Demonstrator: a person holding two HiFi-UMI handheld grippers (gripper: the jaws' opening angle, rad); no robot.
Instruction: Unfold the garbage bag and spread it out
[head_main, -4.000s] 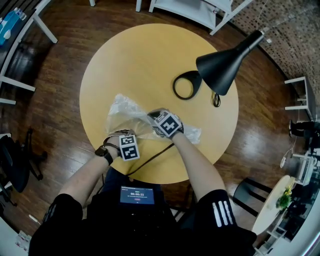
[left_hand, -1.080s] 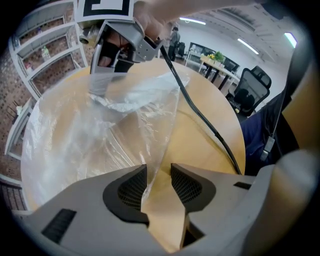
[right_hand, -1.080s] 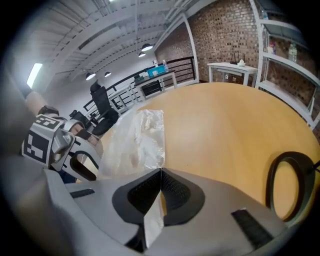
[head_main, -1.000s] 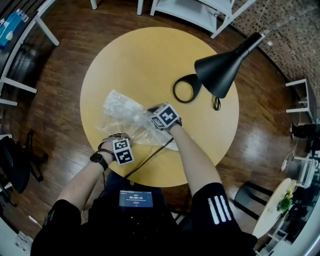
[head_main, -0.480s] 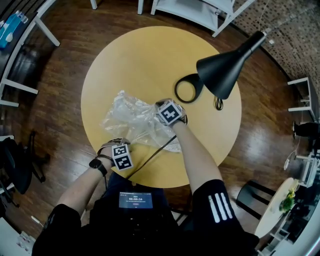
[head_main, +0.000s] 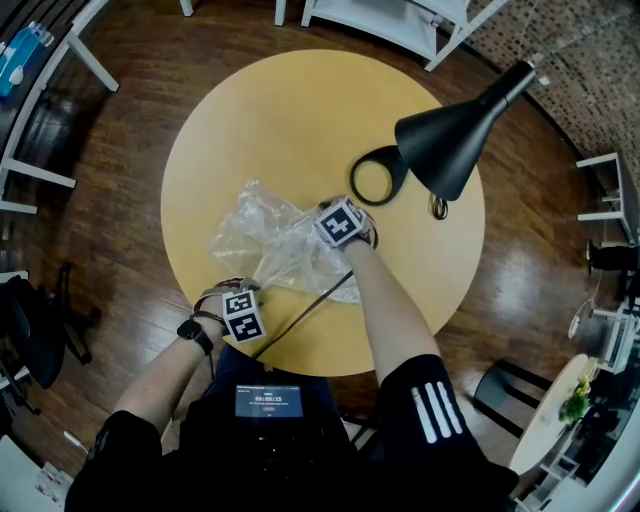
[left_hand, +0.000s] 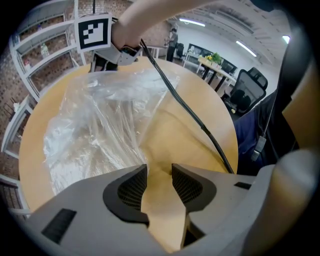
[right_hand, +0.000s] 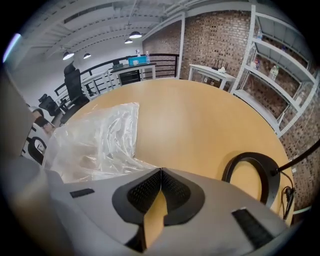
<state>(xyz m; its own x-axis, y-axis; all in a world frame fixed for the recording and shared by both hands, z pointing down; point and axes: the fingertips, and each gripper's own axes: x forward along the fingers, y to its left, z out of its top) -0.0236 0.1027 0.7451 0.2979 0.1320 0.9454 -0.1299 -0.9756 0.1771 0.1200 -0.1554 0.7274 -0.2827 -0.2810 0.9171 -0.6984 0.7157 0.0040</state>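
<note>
Compared with a second ago, the clear, crinkled plastic garbage bag has bunched up and shifted toward the upper right of the head view. It was flatter and more spread out then; now it is a rumpled heap, left of centre on the round pale-yellow wooden bench. My right hand-held gripper has travelled the same way and now sits at the bag's right edge, closer to the lamp. My left hand-held gripper has slid back to the bench's near edge, at the lower left of the head view, and is off the film.

The right gripper's ribbed dark pads are pressed together, and a thin fold of the bag runs straight into their tips, so it is pinching the film. The left gripper's jaws stand wide apart with only bare bench between them. The bag's edge lies just beside its left pad, though I cannot tell whether it touches.

The film is glossy and see-through, creased into many small ridges, with the yellow surface showing through it. The bench top is smooth and matte. A thin black cable crosses it near the bag's lower flap. At the upper right of the head view stands a black desk lamp with a cone-shaped shade and a flat ring-shaped base. The dark plank floor around the bench is shiny.
</note>
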